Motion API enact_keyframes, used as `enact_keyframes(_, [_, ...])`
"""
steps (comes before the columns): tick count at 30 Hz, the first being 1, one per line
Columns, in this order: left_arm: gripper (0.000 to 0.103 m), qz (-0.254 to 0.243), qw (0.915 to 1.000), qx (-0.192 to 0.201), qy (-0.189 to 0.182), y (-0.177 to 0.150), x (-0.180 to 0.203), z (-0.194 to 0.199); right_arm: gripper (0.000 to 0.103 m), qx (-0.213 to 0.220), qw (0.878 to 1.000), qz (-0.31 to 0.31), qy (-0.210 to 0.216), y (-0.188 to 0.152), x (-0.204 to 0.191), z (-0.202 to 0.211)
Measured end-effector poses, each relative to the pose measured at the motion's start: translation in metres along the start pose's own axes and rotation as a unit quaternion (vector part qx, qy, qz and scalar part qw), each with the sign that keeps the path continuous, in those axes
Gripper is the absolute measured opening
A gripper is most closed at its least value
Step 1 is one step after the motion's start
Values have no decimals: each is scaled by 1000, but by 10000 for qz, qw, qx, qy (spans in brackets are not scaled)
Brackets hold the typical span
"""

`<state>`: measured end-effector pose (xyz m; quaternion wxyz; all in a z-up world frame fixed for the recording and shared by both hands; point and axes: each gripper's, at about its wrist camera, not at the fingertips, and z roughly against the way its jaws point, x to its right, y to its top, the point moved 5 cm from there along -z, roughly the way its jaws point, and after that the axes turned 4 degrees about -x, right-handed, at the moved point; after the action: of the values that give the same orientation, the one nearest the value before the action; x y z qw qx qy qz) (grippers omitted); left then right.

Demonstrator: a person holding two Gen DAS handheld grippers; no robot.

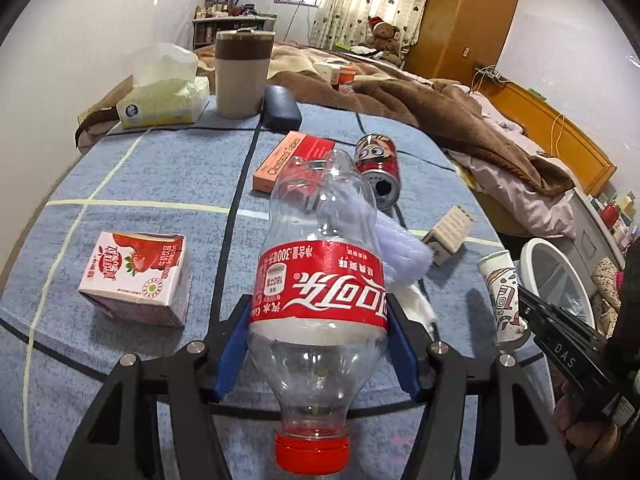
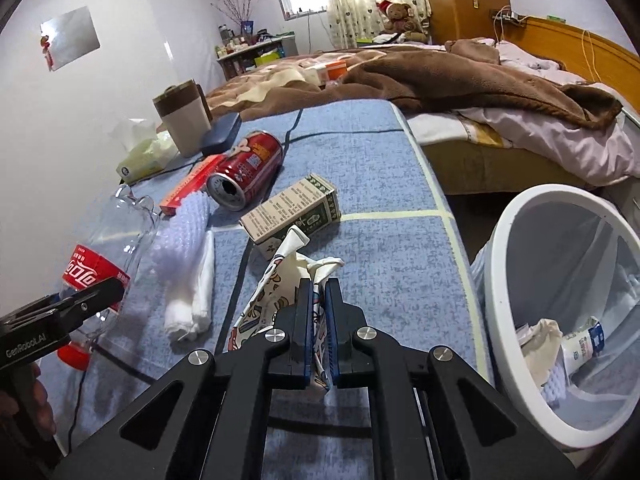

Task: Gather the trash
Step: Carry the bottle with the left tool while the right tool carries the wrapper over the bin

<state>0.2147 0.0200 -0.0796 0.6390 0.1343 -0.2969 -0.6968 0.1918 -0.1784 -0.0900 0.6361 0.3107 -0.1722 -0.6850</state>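
Note:
My left gripper [image 1: 320, 312] is shut on an empty clear Coca-Cola bottle [image 1: 320, 276], red cap toward the camera, held above the blue table cover; the bottle also shows in the right wrist view [image 2: 100, 264]. My right gripper [image 2: 318, 292] is shut on a crushed printed paper cup [image 2: 280, 280], seen in the left wrist view [image 1: 502, 292] at the table's right edge. A white trash bin [image 2: 500, 280] with a liner stands right of the table. A red can [image 1: 378, 172], a strawberry milk carton [image 1: 136, 272], a small beige box [image 2: 292, 212] and white tissue [image 2: 192, 296] lie on the table.
An orange-red flat box [image 1: 292, 160], a tissue pack [image 1: 164, 100], a beige tumbler [image 1: 242, 76] and a dark case [image 1: 282, 108] sit at the far end. A bed with a brown blanket [image 2: 460, 80] lies beyond. The bin holds some trash [image 2: 560, 344].

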Motion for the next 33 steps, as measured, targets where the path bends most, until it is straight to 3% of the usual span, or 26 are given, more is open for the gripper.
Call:
enact_keyframes(14, [64,-360,9979,508,-160,-1,34,44,6,587,9982,59,-64,6,8,49])
enact_keyframes(33, [64,-1107,9888,670,-745,-1,123,55,6,1144,9906,-271,-692,9,68,99])
